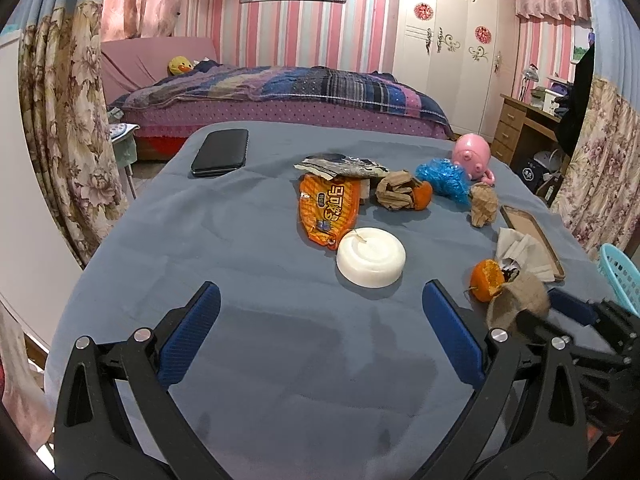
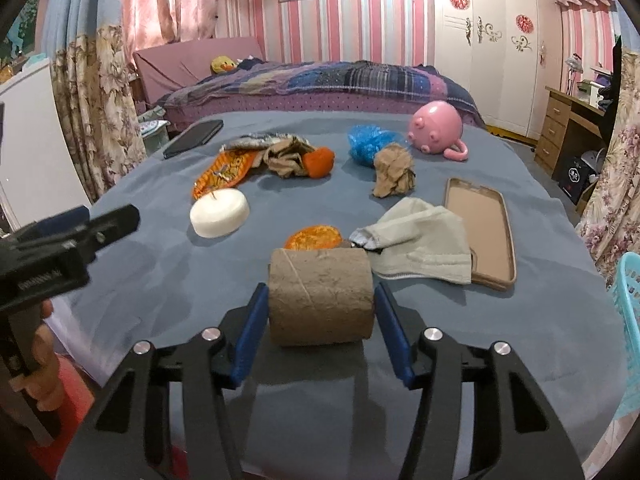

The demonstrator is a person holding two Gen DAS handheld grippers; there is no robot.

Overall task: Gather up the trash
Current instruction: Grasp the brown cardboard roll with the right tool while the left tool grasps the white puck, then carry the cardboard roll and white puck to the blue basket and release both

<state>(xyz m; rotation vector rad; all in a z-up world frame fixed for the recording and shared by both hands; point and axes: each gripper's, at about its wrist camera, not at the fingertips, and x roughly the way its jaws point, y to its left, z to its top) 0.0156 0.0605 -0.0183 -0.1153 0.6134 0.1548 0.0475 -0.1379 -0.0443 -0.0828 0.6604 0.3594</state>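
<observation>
A brown cardboard roll lies on the blue-grey cloth, and my right gripper is shut on it, one blue pad against each end. Just behind the roll lie an orange peel and a pale crumpled cloth. My left gripper stands open over bare cloth, nothing between its fingers, a white round disc just ahead. Farther back are an orange snack wrapper, crumpled brown paper, a blue plastic wad and another paper ball.
A teal basket stands off the table's right edge. A pink pig toy, a tan phone case and a black phone also lie on the table. A bed stands behind it, with curtains at both sides.
</observation>
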